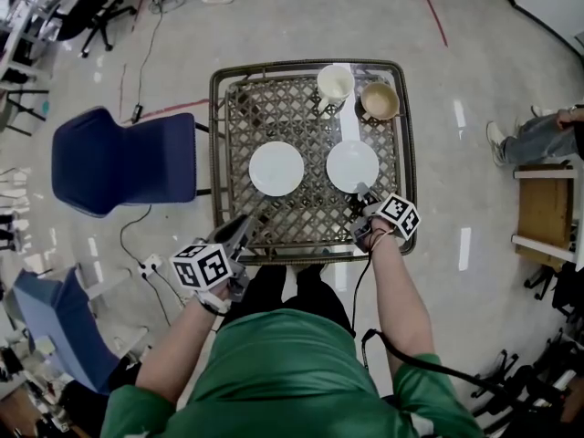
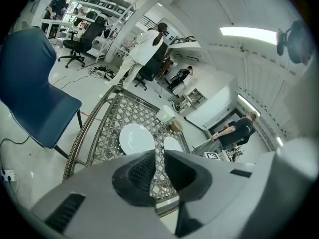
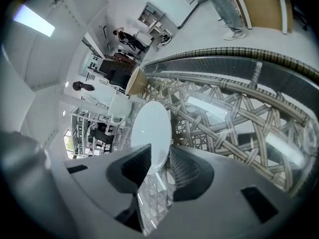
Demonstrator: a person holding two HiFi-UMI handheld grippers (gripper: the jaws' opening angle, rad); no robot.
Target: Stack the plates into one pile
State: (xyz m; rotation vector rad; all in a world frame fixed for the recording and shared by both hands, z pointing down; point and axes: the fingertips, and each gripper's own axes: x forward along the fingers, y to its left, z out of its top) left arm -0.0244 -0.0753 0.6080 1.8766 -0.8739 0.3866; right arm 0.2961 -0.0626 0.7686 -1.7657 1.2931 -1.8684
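Two white plates lie apart on the lattice table (image 1: pixel 228 153): the left plate (image 1: pixel 276 168) (image 2: pixel 135 137) and the right plate (image 1: pixel 352 166) (image 3: pixel 152 128). My right gripper (image 1: pixel 363 195) (image 3: pixel 160 156) is at the right plate's near edge. Its jaws stand apart with the rim between them, and a gap still shows beside the rim. My left gripper (image 1: pixel 245 228) (image 2: pixel 159 156) hovers at the table's front edge, short of the left plate. Its jaws are nearly closed, with a narrow gap and nothing in it.
A white cup (image 1: pixel 335 84) and a brown bowl (image 1: pixel 380 100) stand at the table's back right, behind the right plate. A blue chair (image 1: pixel 123 161) stands left of the table. A wooden stool (image 1: pixel 546 210) and a seated person's legs (image 1: pixel 537 138) are to the right.
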